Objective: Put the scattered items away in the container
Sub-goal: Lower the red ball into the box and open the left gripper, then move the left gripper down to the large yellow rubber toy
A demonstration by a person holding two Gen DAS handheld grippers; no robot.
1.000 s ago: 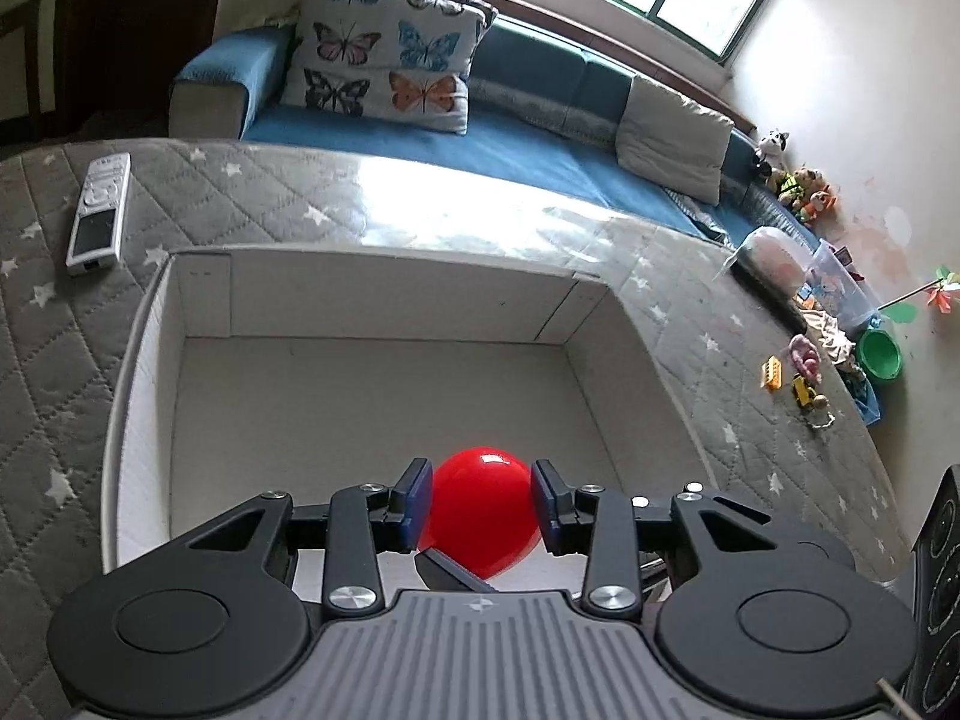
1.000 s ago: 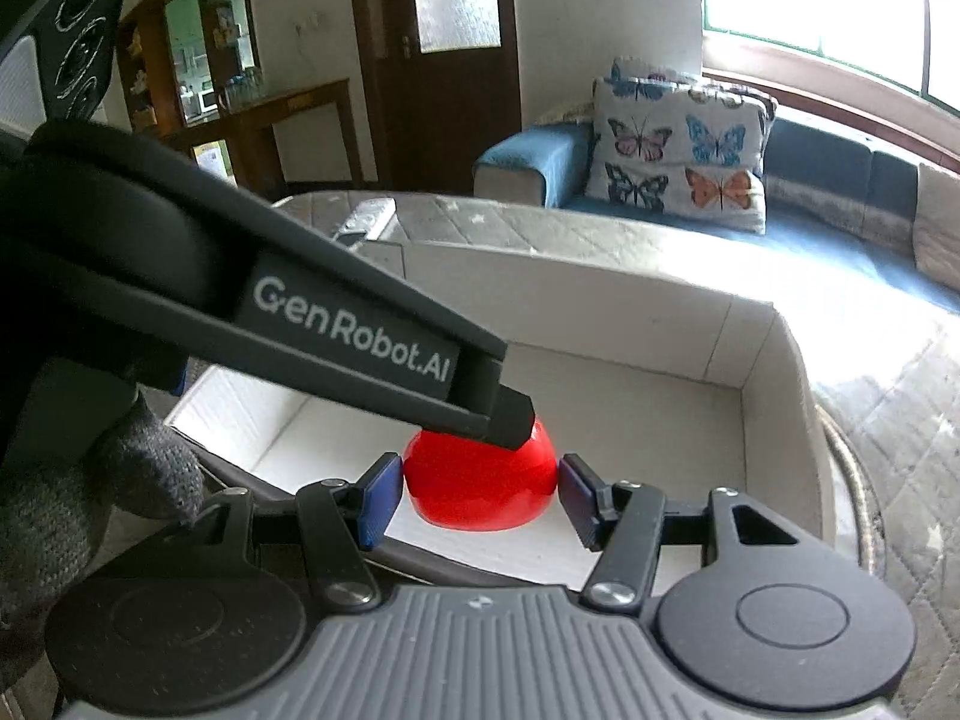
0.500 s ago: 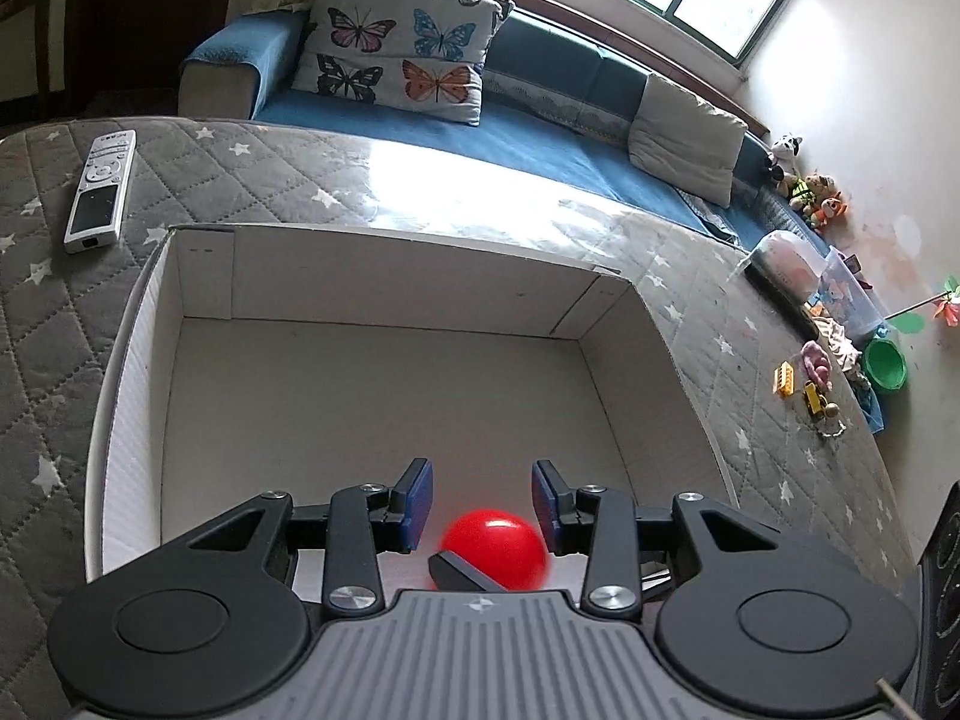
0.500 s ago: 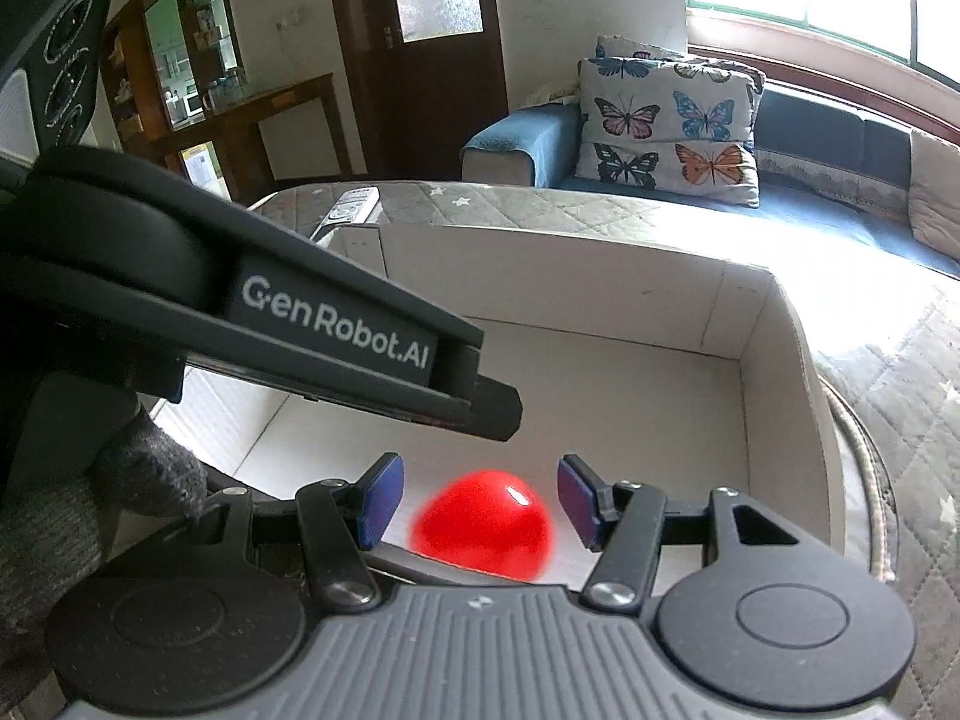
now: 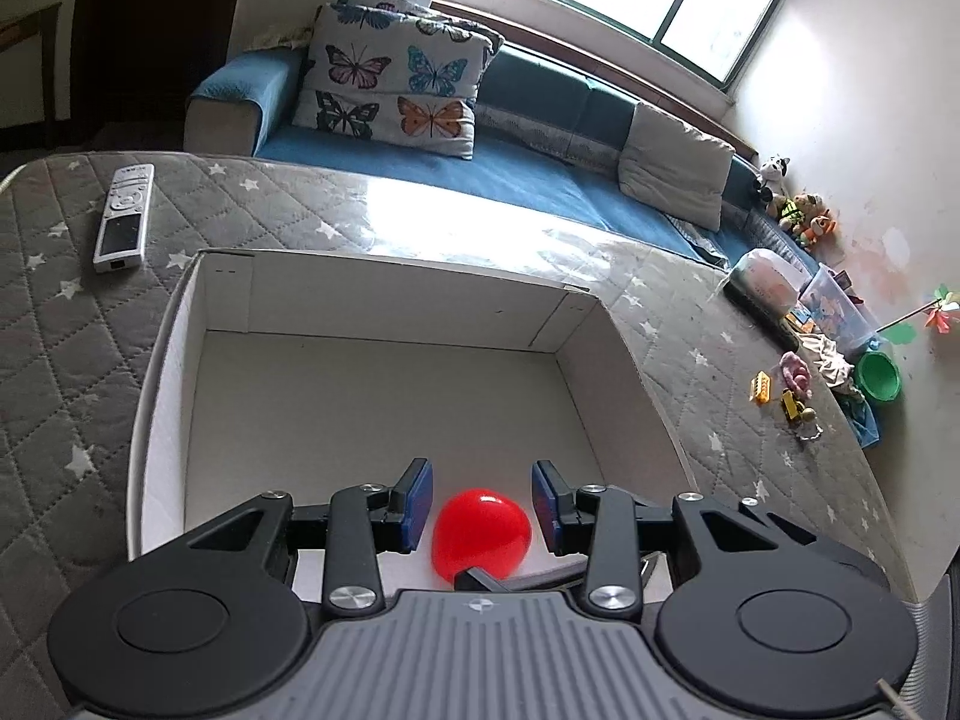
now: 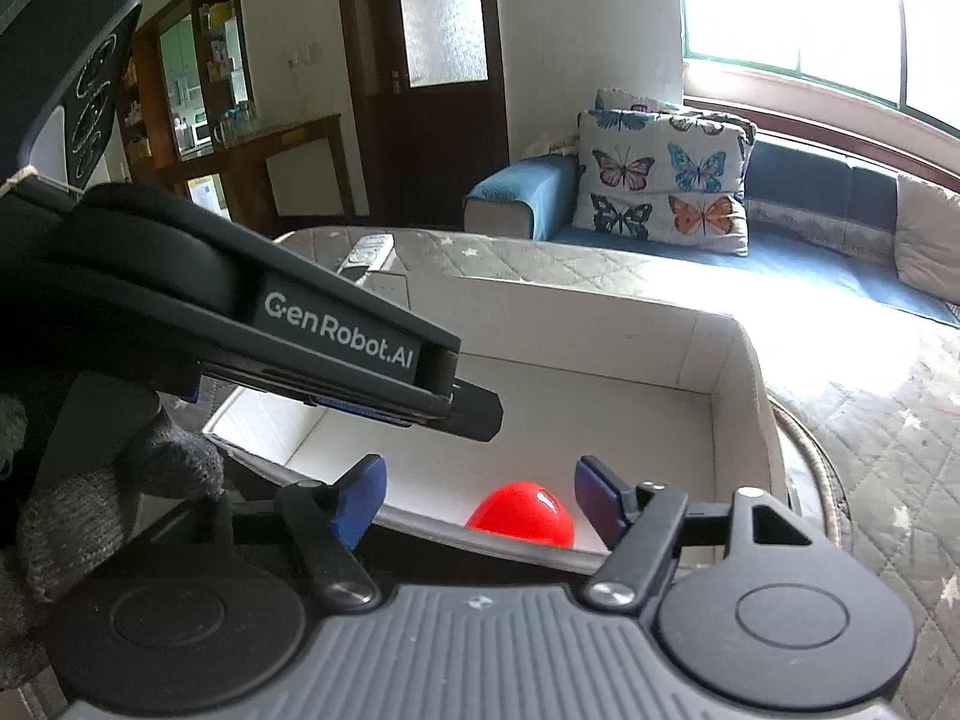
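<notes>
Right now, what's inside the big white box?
Only a red balloon lies on the white box floor, near the front wall. The grippers' bodies hide the closest strip of floor.

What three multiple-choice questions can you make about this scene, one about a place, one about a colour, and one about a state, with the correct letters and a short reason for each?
1. Where is the round, glossy red plastic ball?
A. On the blue sofa
B. On the floor of the white cardboard box
C. On the grey quilted cover

2. What colour are the pads of the right claw?
A. Blue
B. Green
C. Yellow

3. What is the state of the left claw?
A. Shut on the ball
B. Shut on the remote
C. Open, holding nothing

Answers:
1. B, as the ball lies on the box bottom near the front wall.
2. A, as both pads show blue in the right wrist view.
3. C, as its pads stand apart on either side of the ball without touching it.
</notes>
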